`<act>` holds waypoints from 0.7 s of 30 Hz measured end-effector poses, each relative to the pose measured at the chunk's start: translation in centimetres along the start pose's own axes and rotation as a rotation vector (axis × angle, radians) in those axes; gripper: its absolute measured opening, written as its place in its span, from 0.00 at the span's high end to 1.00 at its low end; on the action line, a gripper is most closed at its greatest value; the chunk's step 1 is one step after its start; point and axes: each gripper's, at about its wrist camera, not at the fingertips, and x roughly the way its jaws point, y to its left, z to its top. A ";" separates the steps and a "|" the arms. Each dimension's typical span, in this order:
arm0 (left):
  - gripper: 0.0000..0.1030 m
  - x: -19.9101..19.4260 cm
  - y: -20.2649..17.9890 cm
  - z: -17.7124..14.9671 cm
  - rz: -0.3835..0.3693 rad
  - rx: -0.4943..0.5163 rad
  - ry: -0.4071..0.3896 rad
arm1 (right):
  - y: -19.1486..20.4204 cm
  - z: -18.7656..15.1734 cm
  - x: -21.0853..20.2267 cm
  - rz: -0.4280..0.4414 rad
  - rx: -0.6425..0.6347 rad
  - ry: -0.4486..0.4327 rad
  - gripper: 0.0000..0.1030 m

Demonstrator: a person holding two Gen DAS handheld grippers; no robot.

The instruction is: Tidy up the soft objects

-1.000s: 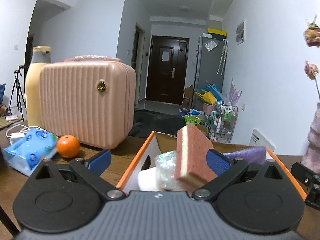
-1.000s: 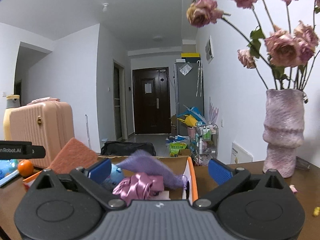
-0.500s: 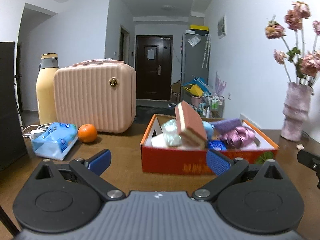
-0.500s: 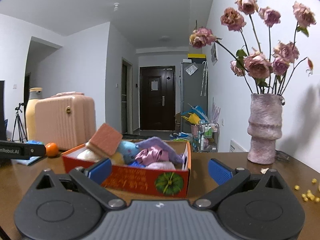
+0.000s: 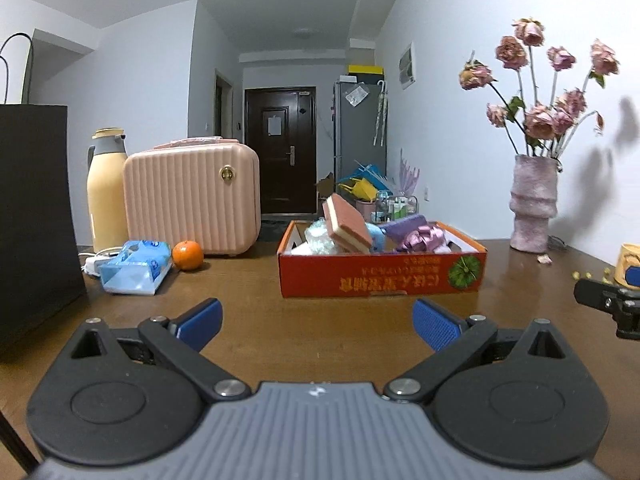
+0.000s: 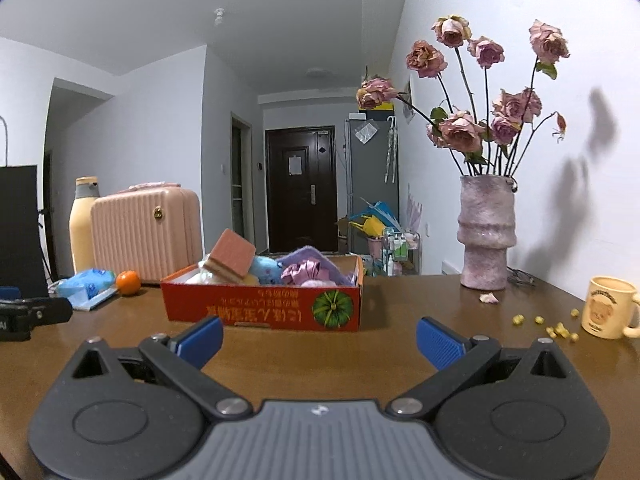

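Observation:
A red cardboard box (image 5: 380, 276) (image 6: 264, 307) stands on the brown table. It holds soft things: a brown sponge (image 5: 347, 227) (image 6: 232, 257) propped on top, a blue plush (image 6: 265, 269), a pink satin bundle (image 5: 424, 237) (image 6: 301, 272) and a purple cloth (image 5: 404, 224). My left gripper (image 5: 316, 322) is open and empty, well short of the box. My right gripper (image 6: 319, 336) is open and empty, just in front of the box.
A pink case (image 5: 191, 196), a cream flask (image 5: 106, 192), an orange (image 5: 187, 255) and a blue tissue pack (image 5: 136, 266) sit left of the box. A black bag (image 5: 32, 216) stands at far left. A vase of roses (image 6: 486, 232), a mug (image 6: 608, 312) and yellow crumbs (image 6: 556, 330) are right.
Both grippers have pulled back from the box, which now looks smaller and farther away. The sponge stays propped in the box. Both stay open.

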 end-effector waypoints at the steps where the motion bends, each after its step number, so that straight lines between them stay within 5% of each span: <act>1: 0.00 -0.7 0.0 -0.4 -0.007 0.000 0.004 | 0.1 -0.2 -0.7 -0.001 -0.002 0.004 0.00; 21: 0.00 -4.9 -0.3 -1.8 -0.039 -0.004 -0.014 | 1.3 -0.3 -6.4 0.005 -0.025 -0.035 0.00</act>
